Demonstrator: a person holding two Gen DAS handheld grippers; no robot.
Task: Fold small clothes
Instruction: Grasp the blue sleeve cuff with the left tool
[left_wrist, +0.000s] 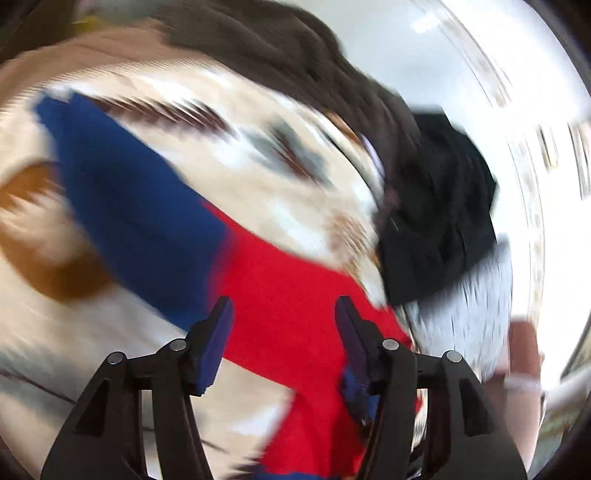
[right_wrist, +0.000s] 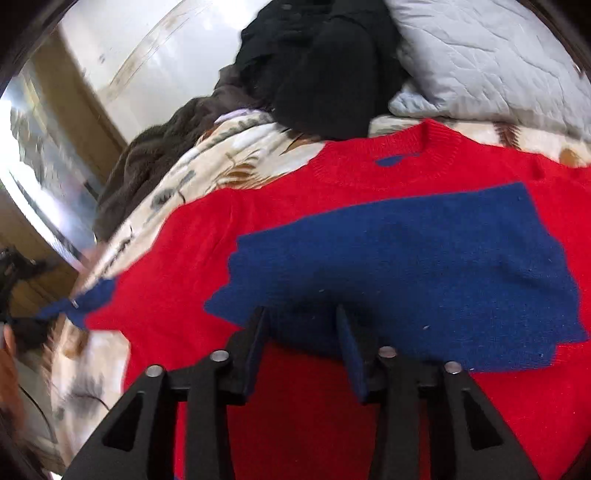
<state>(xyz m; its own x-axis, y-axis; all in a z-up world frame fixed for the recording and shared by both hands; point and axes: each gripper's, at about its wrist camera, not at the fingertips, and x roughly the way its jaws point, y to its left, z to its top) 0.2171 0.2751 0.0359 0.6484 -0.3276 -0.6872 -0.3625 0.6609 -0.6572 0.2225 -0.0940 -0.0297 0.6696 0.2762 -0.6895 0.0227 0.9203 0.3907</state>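
Red-and-blue knit sweater (right_wrist: 369, 229) lies spread flat; left gripper (left_wrist: 284, 314) and right gripper (right_wrist: 301, 325) both spread, empty

Red-and-blue sweater (right_wrist: 369, 206) flat on floral bedspread (right_wrist: 207, 166), right tongs (right_wrist: 301, 325) parted above

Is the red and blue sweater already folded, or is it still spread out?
Partly folded: the sweater lies on the bedcover, collar visible, with its blue sleeve laid across the red body.

Sweater (right_wrist: 369, 206): matt red/blue knit. Bedspread (right_wrist: 207, 173): printed cloth. Pillow (right_wrist: 491, 62): quilted, crinkly fabric.
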